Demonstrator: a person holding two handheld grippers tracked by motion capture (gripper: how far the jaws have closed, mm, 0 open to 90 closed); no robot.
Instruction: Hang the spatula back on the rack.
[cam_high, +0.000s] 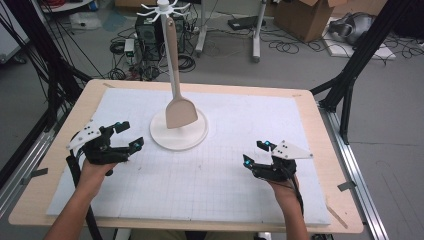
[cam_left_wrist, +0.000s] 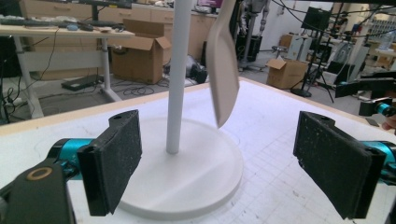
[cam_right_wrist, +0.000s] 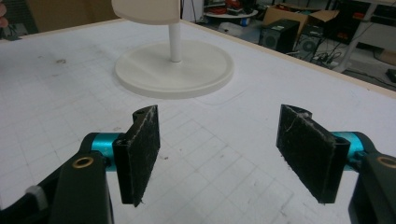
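Pale beige flat spatula hangs from hook rack atop white pole stand with round base, near worktop far edge, centre. My left tongs wide, nothing between pads, just left of base. My right tongs wide, nothing held, toward right edge, well apart from stand.

Left gripper: black body, teal collars behind the jaws, grey three-cornered plate with small dark holes on top, black cable trailing under the forearm. Right gripper: same build. Pads flat, black, rough, flecked with pale lint. Brass-ringed screw at each jaw arm. Forearms bare, no sleeves.
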